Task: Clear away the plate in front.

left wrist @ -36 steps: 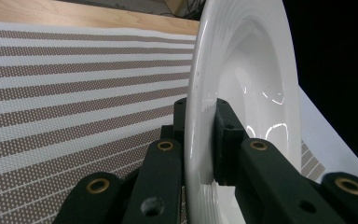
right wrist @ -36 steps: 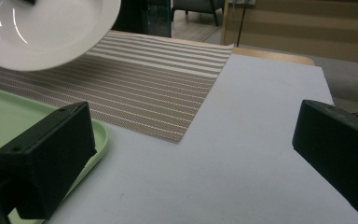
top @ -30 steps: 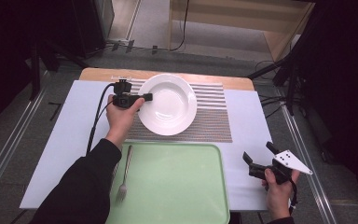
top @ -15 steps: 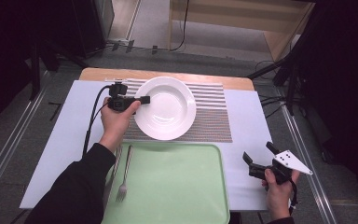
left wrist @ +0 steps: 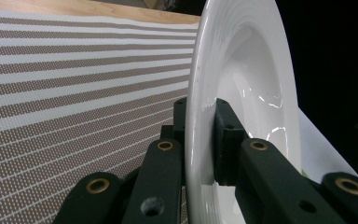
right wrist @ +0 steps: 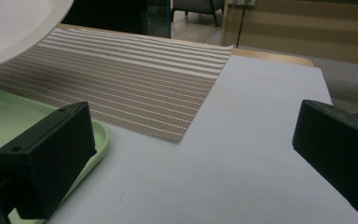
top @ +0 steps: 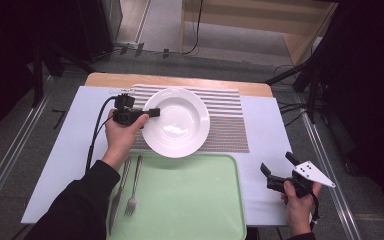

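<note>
The left hand-held gripper [top: 152,112] clamps the left rim of the white plate [top: 176,121], held at frame centre above the striped mat, the green tray [top: 190,200] just below, nearest this hand

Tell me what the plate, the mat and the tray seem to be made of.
Plate: likely glazed ceramic, white and glossy, with sharp highlights in the bowl.
Mat: looks like woven vinyl or fabric, matte; brown and cream stripes with a fine dotted weave.
Tray: probably plastic, pale green, smooth with a soft sheen and a rounded moulded rim.
</note>
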Action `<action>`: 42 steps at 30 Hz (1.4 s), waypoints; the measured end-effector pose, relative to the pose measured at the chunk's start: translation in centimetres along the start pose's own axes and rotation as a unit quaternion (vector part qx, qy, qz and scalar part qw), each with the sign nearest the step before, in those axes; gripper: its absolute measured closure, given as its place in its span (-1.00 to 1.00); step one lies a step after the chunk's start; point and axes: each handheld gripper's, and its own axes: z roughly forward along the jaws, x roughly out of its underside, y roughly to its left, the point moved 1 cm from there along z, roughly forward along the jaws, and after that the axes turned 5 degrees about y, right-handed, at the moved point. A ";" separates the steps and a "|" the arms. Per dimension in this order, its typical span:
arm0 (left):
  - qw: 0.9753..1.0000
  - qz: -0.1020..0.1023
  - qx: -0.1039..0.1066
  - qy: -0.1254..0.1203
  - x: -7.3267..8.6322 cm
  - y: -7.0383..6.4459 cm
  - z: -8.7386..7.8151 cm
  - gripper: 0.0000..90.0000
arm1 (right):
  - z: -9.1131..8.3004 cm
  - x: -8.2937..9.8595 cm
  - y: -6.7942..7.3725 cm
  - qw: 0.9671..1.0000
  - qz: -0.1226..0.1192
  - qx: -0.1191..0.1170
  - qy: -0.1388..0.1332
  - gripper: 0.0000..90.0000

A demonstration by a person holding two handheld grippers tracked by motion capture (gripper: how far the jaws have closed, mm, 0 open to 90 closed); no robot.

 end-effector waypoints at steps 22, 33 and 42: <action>0.999 0.021 0.025 0.008 2.3 -1.4 -1.4 0.81 | 0.0 0.0 0.2 1.000 0.002 -0.001 0.002 -1.00; 0.999 0.024 0.039 0.012 3.9 -2.1 -1.9 0.81 | 0.0 0.0 0.2 1.000 0.000 -0.001 0.002 -1.00; 0.998 0.026 0.051 0.017 5.1 -2.4 -2.2 0.81 | 0.0 0.0 0.3 1.000 0.000 0.000 0.002 -1.00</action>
